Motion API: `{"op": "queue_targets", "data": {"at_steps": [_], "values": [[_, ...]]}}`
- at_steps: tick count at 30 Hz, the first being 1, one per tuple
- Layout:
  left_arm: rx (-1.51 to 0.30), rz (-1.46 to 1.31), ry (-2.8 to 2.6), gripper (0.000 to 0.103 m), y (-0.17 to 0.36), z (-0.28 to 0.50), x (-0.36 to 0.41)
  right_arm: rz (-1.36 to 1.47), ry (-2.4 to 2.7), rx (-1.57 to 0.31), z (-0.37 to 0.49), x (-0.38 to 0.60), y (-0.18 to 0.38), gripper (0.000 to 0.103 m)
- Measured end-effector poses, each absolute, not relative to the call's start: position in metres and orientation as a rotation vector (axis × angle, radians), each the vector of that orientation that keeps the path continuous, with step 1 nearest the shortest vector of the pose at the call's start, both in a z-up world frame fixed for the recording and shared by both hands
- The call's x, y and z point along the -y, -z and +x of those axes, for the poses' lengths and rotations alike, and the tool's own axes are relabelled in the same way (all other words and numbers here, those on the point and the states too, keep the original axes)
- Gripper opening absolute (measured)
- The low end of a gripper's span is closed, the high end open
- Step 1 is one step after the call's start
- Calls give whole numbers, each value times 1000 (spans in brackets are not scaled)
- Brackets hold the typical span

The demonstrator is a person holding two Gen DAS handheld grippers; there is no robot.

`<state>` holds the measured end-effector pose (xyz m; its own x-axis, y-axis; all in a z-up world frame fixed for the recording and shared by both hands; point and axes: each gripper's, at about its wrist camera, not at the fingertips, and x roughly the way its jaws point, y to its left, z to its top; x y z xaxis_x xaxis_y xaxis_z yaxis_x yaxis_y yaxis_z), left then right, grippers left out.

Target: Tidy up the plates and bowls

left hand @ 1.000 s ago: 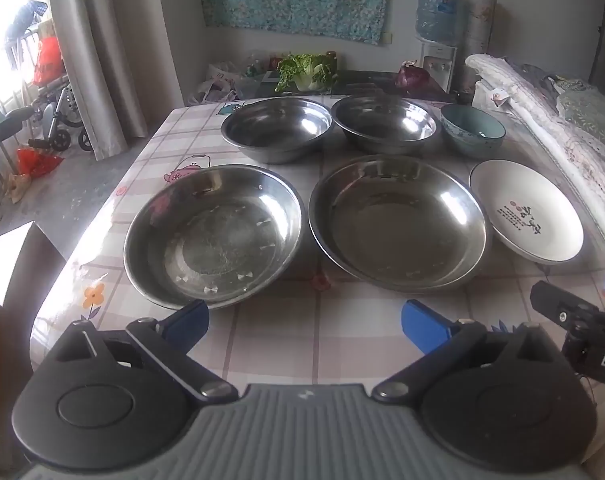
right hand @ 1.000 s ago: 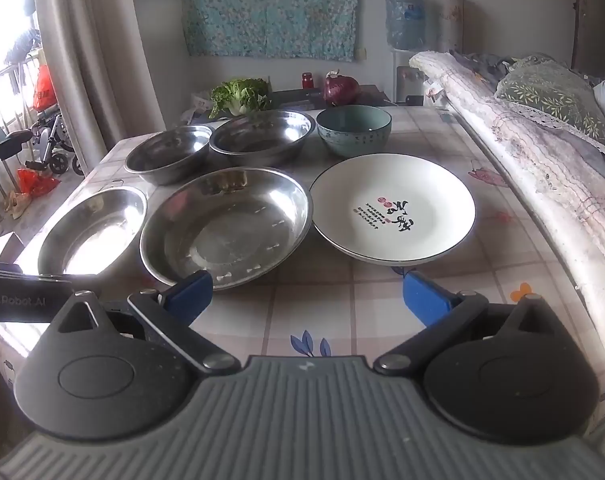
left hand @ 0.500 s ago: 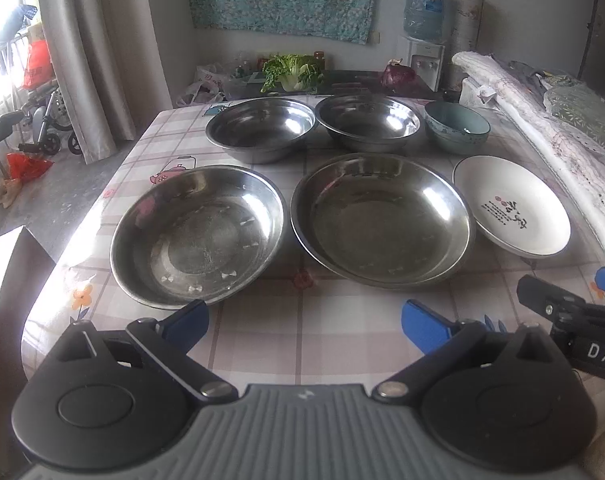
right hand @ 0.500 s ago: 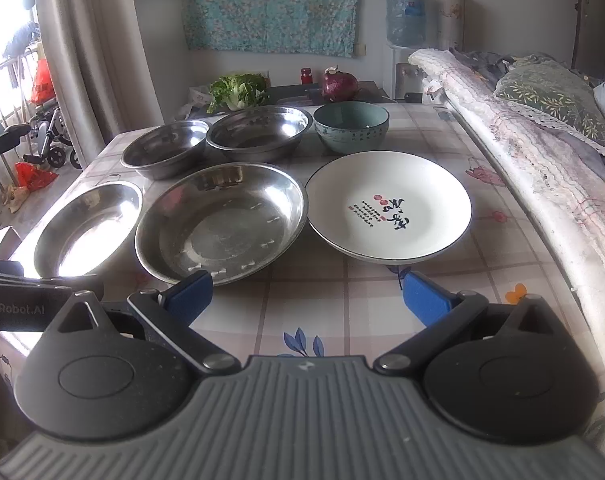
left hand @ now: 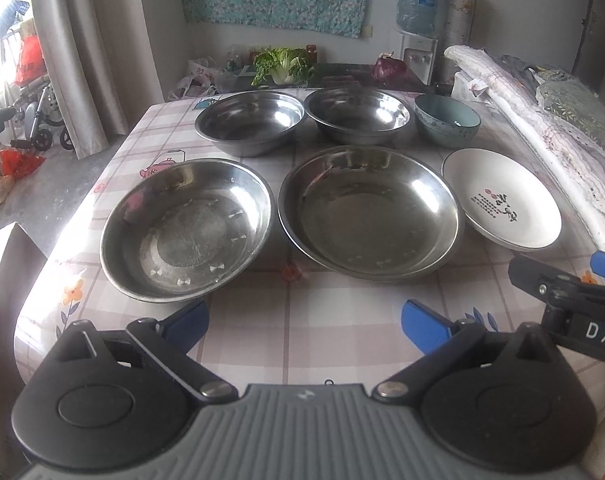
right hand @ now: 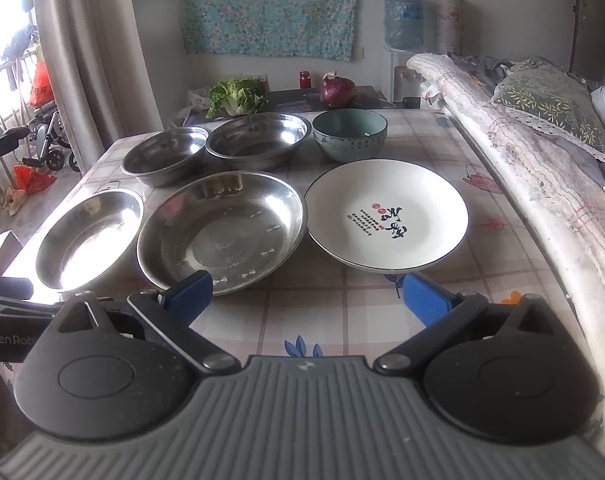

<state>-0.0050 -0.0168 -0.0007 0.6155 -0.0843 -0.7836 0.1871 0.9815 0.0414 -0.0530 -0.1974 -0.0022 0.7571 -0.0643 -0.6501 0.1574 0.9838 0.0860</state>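
Both grippers hover spread wide and empty at the table's near edge, nothing yet stacked. Ahead of the left gripper (left hand: 304, 322) sit two steel plates (left hand: 368, 212); the white plate (right hand: 386, 214) lies just beyond the right gripper (right hand: 307, 294), bowls (right hand: 349, 134) behind.

left gripper (left hand: 304, 325): jaws spread wide, holding nothing | right gripper (right hand: 307, 296): jaws spread wide, holding nothing
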Motion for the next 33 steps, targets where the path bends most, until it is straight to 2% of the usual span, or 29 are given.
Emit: {"op": "queue_targets", "data": {"at_steps": [33], "values": [[-908,116,140,103,4,0,9,114,125,-722,-51,193,6,102]]}}
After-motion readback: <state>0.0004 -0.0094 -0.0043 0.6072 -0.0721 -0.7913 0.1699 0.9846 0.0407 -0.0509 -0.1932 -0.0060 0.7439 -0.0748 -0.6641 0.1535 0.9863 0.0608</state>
